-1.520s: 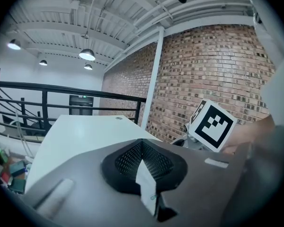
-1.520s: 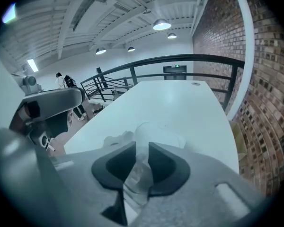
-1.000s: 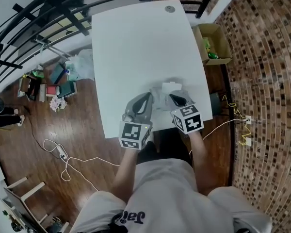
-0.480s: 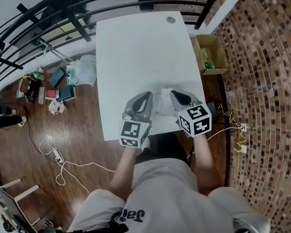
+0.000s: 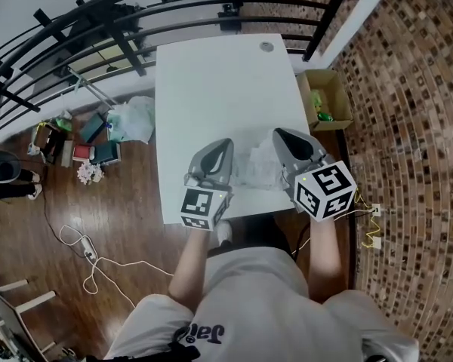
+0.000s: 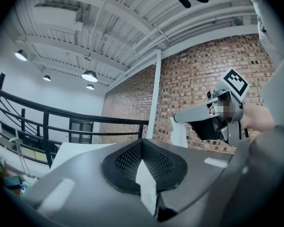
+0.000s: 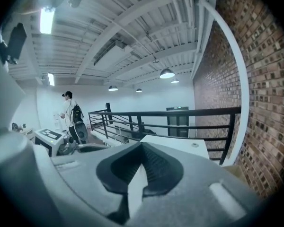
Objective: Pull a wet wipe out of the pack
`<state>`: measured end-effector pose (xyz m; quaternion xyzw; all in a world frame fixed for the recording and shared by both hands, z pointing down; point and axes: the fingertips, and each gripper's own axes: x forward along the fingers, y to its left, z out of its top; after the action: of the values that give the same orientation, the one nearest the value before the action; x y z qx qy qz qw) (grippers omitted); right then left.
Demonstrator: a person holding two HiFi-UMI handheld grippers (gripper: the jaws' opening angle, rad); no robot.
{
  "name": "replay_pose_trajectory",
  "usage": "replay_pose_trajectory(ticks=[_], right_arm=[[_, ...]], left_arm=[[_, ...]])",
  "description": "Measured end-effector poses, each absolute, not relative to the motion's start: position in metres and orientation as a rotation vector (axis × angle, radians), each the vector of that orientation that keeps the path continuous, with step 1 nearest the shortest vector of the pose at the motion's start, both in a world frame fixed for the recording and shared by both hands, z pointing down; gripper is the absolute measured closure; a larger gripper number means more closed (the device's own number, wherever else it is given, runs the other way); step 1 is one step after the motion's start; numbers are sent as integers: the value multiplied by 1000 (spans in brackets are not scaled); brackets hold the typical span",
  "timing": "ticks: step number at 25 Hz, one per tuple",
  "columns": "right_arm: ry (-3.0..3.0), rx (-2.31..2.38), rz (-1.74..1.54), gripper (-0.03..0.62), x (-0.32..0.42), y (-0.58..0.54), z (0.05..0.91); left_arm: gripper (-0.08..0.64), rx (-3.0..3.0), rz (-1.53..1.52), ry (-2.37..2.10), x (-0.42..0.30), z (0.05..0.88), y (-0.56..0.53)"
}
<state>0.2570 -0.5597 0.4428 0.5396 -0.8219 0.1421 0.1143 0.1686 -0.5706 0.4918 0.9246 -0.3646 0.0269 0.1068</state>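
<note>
**Both grippers up, right one higher**

Since a second ago both grippers have risen over the near edge of the table [image 5: 219,81], the right one more than the left; its marker cube now looms larger in the head view. The pack [image 5: 253,168] has come with them. It lay flat on the table before and now hangs crumpled between the two tips, closer to me. From above I cannot tell whether it is clear of the tabletop.

I see the left gripper [image 5: 225,146] with its jaws closed tight, a thin white edge pinched between the pads. I read that edge as the pack's left side. It points almost level, towards the railing and the brick wall.

The right gripper [image 5: 280,135] is closed as far as it goes, with a white strip caught between its pads: the wipe [image 7: 135,193]. In the left gripper view the same white sheet hangs down from the right gripper's tip in front of the brick wall, above and to the right of the left jaws.

The two tips stand near each other, not touching, with the pack between them.
</note>
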Motion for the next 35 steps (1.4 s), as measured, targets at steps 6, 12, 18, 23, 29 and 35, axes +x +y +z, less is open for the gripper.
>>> replay_pose_trajectory(ticks=[6,12,18,23,29,35], right_arm=[[-2541,1599,279,601,244,-566,383],[-2643,1505,256,601,208,-586,369],[-2686,1329,298,601,146,-609,391],[-2614,1171,325,600,97,-621,451],[-2459,1046,435,600,53,-617,566],[-2340,987,517,600,39,-590,657]], left_arm=[[545,2749,-4,-1162,147,452,-577],[545,2708,-51,-1324,103,430,-589],[545,2617,-62,-1497,46,429,-595],[545,2518,-23,-1647,3,450,-591],[545,2403,60,-1728,-33,480,-579],[545,2317,100,-1748,-51,509,-558]])
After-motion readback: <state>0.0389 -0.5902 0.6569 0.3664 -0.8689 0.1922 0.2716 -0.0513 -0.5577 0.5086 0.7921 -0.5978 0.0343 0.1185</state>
